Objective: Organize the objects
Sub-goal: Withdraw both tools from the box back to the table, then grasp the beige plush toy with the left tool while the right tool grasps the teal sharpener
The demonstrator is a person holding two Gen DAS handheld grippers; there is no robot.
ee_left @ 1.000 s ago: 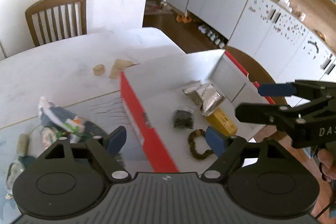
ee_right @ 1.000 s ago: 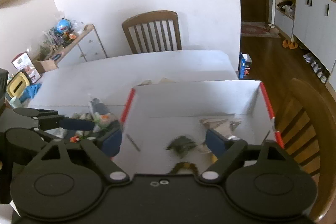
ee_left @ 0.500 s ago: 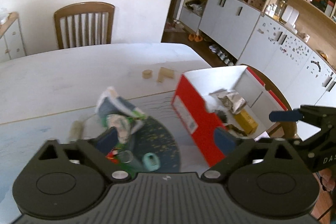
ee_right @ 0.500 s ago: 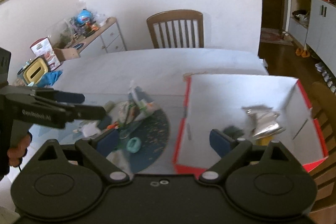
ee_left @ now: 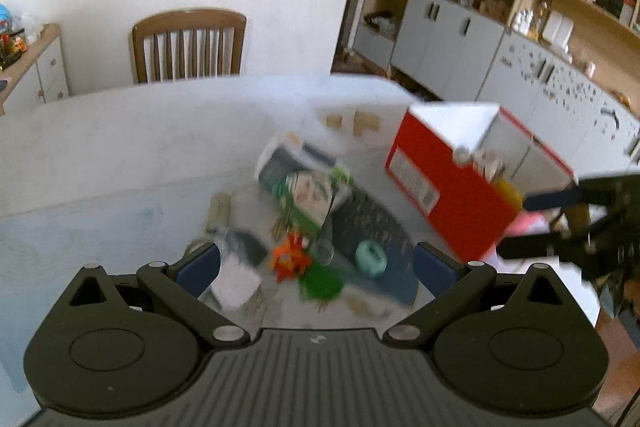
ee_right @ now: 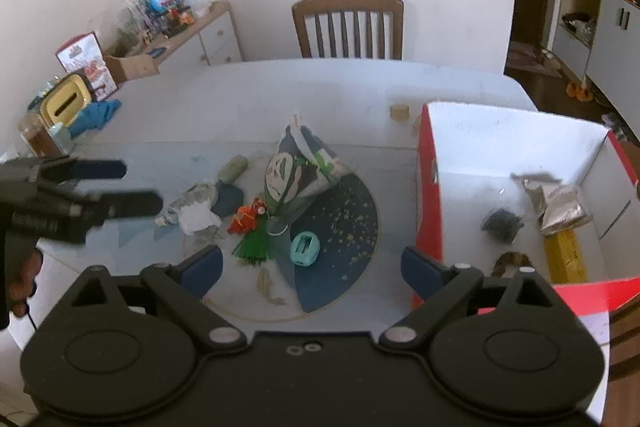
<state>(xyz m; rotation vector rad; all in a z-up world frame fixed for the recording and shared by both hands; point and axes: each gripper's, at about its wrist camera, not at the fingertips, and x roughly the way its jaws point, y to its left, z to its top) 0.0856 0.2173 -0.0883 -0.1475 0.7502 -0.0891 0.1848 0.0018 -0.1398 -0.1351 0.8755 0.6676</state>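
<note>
- Pile of small objects sits on the table (ee_right: 320, 95), on a round mat (ee_right: 352, 211) with a dark blue part speckled gold; pile is at about 9 o'clock from the red box.
- In the pile: printed bag (ee_right: 298, 173) tilted, tip toward 12 o'clock; orange toy (ee_right: 246, 217) just below it; green brush-like piece (ee_right: 256, 247) at 6 o'clock of the toy; teal sharpener-like block (ee_right: 305, 249) on the dark part at 3 o'clock of the green piece.
- Crumpled white wrapper (ee_right: 192, 213) at 9 o'clock of the orange toy; greenish roll (ee_right: 232, 169) at 12 o'clock of the wrapper.
- Red box (ee_right: 430, 195), white inside, open top, stands right of the mat, near it, not on it.
- Inside the box: silver foil pack (ee_right: 556, 201), dark packet (ee_right: 502, 223), yellow bar (ee_right: 564, 255), brown bead loop (ee_right: 510, 261) near the front edge.
- Small wooden piece (ee_right: 399, 111) on the table at 11 o'clock of the box.
- Left gripper (ee_left: 316, 265) fingers spread wide, nothing between them, hanging over the pile; left view is blurred.
- Right gripper (ee_right: 311, 267) also spread wide and empty, above the mat's near edge, box at its 3 o'clock.
- Wooden chair (ee_right: 347, 25) behind the table at 12 o'clock; sideboard (ee_right: 208, 39) with clutter at 10 o'clock.
</note>
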